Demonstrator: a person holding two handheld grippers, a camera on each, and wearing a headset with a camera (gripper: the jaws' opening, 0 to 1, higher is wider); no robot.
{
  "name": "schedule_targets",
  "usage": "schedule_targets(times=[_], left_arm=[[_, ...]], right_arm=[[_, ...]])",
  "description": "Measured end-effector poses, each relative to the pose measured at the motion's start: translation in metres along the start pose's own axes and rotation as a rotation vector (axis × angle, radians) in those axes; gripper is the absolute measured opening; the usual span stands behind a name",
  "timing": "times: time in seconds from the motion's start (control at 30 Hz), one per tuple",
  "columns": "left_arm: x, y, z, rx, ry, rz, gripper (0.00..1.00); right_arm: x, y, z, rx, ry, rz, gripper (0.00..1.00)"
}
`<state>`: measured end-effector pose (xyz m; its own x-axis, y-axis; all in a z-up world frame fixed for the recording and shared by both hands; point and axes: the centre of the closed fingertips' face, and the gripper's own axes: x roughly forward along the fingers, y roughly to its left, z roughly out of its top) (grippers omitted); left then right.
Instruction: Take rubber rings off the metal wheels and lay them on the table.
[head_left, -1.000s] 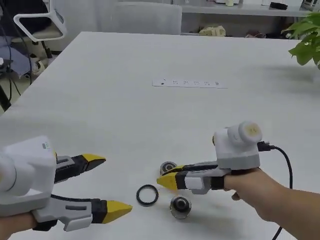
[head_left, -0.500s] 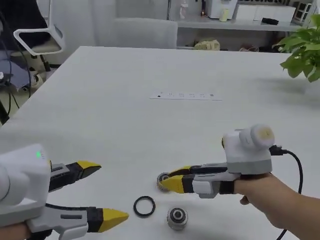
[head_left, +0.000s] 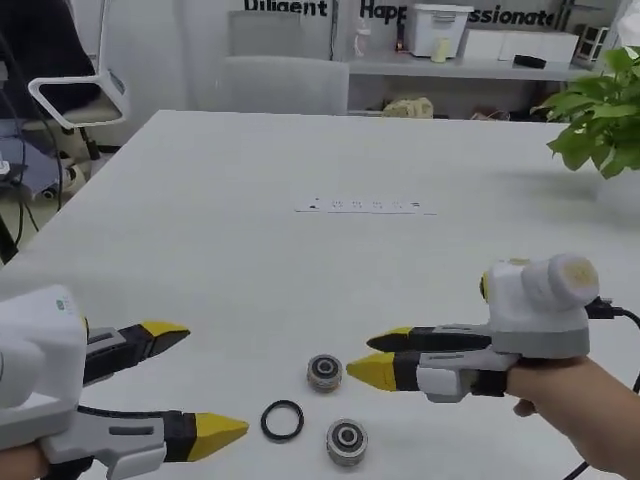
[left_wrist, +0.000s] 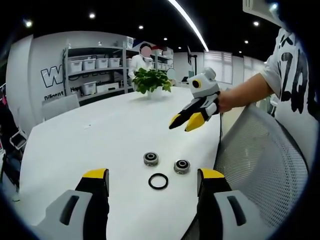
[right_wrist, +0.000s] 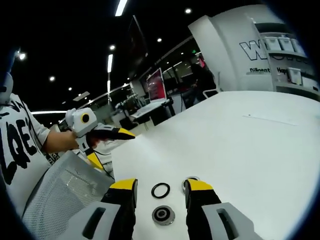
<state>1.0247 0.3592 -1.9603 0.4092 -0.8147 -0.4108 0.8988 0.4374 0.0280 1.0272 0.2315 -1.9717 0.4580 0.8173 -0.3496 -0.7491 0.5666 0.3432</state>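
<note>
Two small metal wheels lie on the white table (head_left: 300, 260): one wheel (head_left: 325, 370) with a dark rim, and nearer me a second wheel (head_left: 346, 440). A loose black rubber ring (head_left: 282, 420) lies flat to their left. My right gripper (head_left: 372, 357) is open and empty, its tips just right of the far wheel without touching it. At the bottom left, my left gripper (head_left: 200, 380) stands wide open and empty, short of the ring. The left gripper view has the ring (left_wrist: 158, 181), both wheels (left_wrist: 151, 159) (left_wrist: 182, 166) and the right gripper (left_wrist: 192, 116). The right gripper view has the ring (right_wrist: 160, 190), a wheel (right_wrist: 163, 214) and the left gripper (right_wrist: 111, 147).
A white power strip (head_left: 365, 207) lies flat at mid-table. A potted plant (head_left: 595, 125) stands at the far right. An office chair (head_left: 80, 90) is off the table's far left corner. A cable (head_left: 625, 320) trails from my right gripper. A mesh chair back (left_wrist: 255, 160) is close to me.
My right gripper has drawn back to the right, off the far wheel, and its tips now stand apart. The wheels and ring lie as before. The head camera has tilted up.
</note>
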Motion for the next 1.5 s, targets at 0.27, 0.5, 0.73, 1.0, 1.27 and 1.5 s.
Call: schedule_targets(times=[0.27,0.5,0.73,1.0,1.27,1.5], left_arm=[[-0.002,-0.006,0.001,-0.011,-0.008,-0.001,0.70],[-0.003,-0.013,0.005,-0.020,-0.015,-0.005,0.71],[-0.004,-0.017,0.007,-0.025,-0.020,-0.001,0.72],[-0.004,-0.027,0.010,-0.036,-0.026,-0.003,0.72],[-0.004,-0.027,0.009,-0.022,-0.010,0.015,0.71],[-0.003,-0.023,0.010,-0.033,-0.010,0.028,0.71]], right_arm=[[-0.022,0.005,-0.001,-0.060,-0.008,-0.041,0.42],[-0.037,0.013,-0.006,-0.124,0.007,-0.069,0.49],[-0.048,0.022,-0.016,-0.184,0.034,-0.091,0.54],[-0.059,0.030,-0.024,-0.243,0.064,-0.121,0.58],[-0.069,0.033,-0.016,-0.271,0.049,-0.156,0.59],[-0.075,0.031,-0.029,-0.268,0.070,-0.177,0.59]])
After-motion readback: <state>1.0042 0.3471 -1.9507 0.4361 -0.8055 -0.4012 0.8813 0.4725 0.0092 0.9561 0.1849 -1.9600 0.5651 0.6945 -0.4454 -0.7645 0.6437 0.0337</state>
